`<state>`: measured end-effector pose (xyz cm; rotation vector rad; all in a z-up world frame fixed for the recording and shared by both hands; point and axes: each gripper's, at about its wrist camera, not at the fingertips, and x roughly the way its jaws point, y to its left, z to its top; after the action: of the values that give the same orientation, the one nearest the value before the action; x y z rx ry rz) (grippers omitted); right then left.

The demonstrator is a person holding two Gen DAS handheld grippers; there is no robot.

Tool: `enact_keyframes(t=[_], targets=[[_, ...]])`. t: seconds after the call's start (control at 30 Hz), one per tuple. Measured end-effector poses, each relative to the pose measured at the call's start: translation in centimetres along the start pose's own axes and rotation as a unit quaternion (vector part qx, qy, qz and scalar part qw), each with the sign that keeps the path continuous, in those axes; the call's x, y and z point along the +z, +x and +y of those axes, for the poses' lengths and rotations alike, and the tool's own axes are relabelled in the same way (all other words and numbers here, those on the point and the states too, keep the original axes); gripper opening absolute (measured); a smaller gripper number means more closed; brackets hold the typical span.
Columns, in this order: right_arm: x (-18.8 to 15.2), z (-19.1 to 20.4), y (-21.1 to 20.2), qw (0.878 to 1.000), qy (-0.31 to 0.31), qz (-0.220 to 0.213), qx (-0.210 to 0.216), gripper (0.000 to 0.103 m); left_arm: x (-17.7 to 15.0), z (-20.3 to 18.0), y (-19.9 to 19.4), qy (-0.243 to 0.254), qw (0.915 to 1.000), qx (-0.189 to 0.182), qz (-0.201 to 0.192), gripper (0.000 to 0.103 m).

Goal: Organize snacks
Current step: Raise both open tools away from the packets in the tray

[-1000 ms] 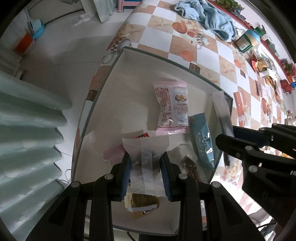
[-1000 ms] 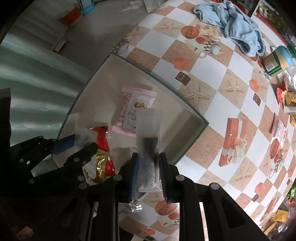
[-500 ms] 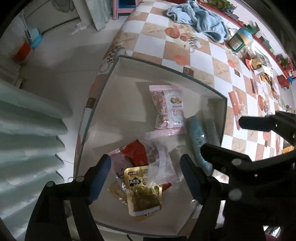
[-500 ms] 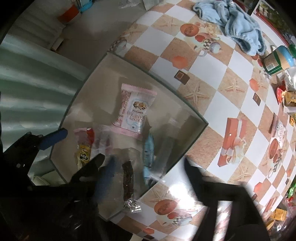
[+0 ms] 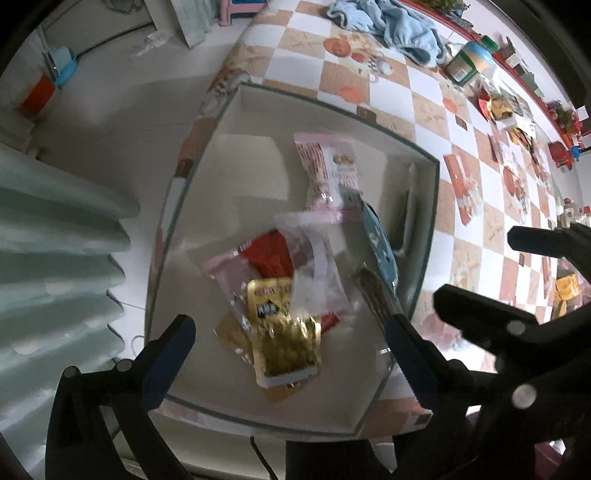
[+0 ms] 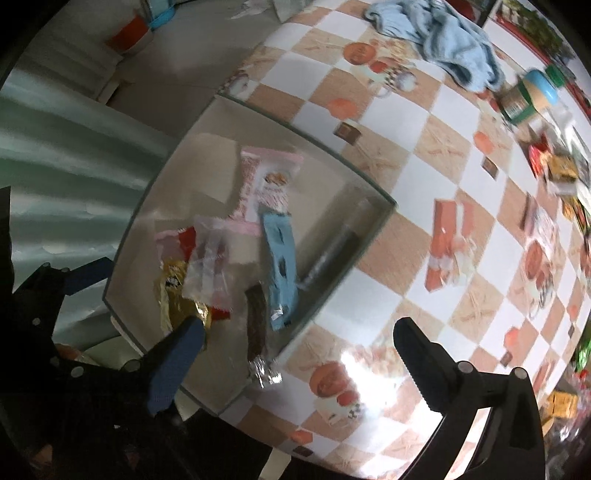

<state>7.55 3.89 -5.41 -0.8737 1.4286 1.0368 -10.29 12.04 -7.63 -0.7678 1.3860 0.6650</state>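
A white open box (image 5: 258, 118) (image 6: 221, 110) sits at the table's corner and holds several snack packets: a pink-and-white one (image 5: 332, 173) (image 6: 266, 184), a clear one (image 5: 314, 266) (image 6: 210, 258), a gold one (image 5: 284, 339) (image 6: 177, 295), a light blue one (image 5: 380, 247) (image 6: 280, 258), a dark bar (image 6: 256, 317) and a long clear stick packet (image 6: 336, 243) against the box wall. My left gripper (image 5: 288, 354) is open and empty above the box. My right gripper (image 6: 299, 347) is open and empty above the box's near edge.
The table has an orange-and-white checked cloth (image 6: 424, 155). A blue towel (image 5: 399, 26) (image 6: 450, 40) and a jar (image 5: 469, 62) (image 6: 528, 96) lie at the far side. More snack packets (image 6: 554, 166) are heaped at the far right. A pale green curtain (image 5: 48, 258) hangs left.
Both grippers opened and pulled back. The clear packet dropped from the left gripper onto the pile; the long stick packet dropped from the right gripper and lies against the box wall.
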Motion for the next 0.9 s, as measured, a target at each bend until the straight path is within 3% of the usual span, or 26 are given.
enact_keyframes(t=[0.33,0.9], targets=[[-4.0,-2.2,0.4,0.998,0.053,0.019,-0.001,0.103,-2.1,-1.6,0.4,0.023,0.9995,0.007,0.021,0.103],[-4.5,-2.7,-1.0,0.998,0.059,0.006,-0.009,0.103,-2.1,-2.4,-0.5,0.027,0.9994,0.012,0.015,0.103]])
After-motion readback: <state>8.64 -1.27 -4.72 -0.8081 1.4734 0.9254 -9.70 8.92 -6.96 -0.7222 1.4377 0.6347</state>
